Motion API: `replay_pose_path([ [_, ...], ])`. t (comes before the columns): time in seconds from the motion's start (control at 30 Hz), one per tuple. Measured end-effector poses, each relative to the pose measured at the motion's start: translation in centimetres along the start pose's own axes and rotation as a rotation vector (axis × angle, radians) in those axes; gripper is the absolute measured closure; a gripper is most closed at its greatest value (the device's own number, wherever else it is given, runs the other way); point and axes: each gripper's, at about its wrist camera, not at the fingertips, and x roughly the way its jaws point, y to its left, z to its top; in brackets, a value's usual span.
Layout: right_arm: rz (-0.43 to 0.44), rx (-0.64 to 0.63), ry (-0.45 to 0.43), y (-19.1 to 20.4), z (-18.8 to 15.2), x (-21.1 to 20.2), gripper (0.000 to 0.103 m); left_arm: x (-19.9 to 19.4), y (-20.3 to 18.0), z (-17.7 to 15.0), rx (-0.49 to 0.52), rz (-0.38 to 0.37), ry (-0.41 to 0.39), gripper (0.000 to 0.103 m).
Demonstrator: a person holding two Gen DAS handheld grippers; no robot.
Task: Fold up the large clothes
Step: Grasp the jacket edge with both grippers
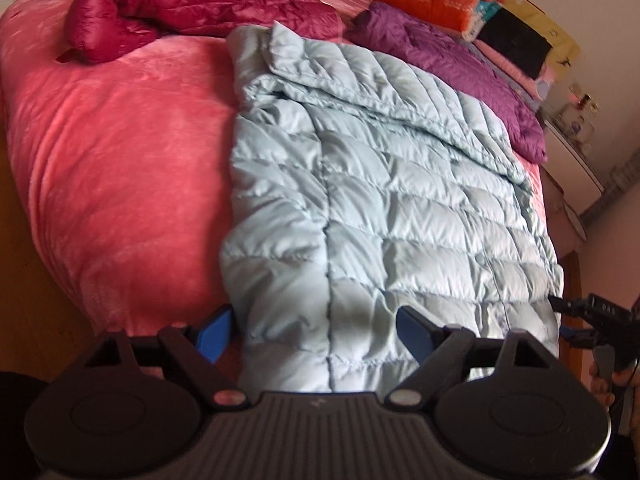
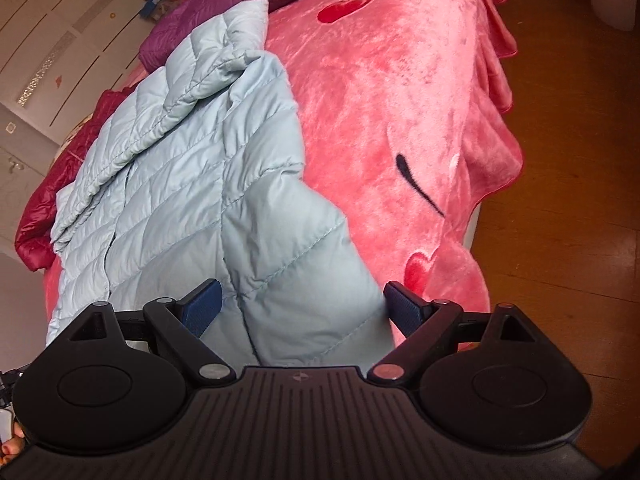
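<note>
Left wrist view shows your left gripper (image 1: 312, 330) spread wide at the pale blue jacket (image 1: 380, 200) hem, 6 o'clock on the pink blanket (image 1: 120, 160). Your right gripper (image 2: 302, 306) gapes around fabric, probably ungripped. Seat both pairs of pads deep before clamping.

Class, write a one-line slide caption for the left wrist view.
Open left gripper straddles the near hem of a pale blue quilted jacket on a pink bedspread.
</note>
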Motion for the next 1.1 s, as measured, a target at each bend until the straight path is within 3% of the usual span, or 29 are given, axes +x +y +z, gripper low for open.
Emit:
replay_pose_path([
  [0.4, 0.105, 0.101, 0.124, -0.6, -0.6, 0.6, 0.0, 0.3, -1.3, -0.8, 0.084, -0.064, 0.05, 0.018],
  [0.53, 0.131, 0.034, 0.138, 0.7, -1.0, 0.5, 0.0, 0.3, -2.0, -1.3, 0.101, -0.099, 0.065, 0.03],
  [0.6, 0.138, -0.01, 0.136, 1.5, -1.3, 0.2, 0.004, 0.4, -2.2, -1.5, 0.116, -0.104, 0.065, 0.036],
  [0.7, 0.138, -0.063, 0.117, 2.5, -1.7, 0.0, 0.015, 0.2, -2.3, -1.5, 0.113, -0.124, 0.059, 0.053],
  [0.87, 0.219, -0.044, 0.086, 2.8, -1.6, -0.9, 0.027, -0.1, -2.1, -1.2, 0.077, -0.163, 0.035, 0.075],
  [1.1, 0.421, 0.08, 0.015, 1.8, -0.2, -3.0, 0.023, -0.4, -1.2, 0.3, -0.09, -0.271, -0.026, 0.083],
])
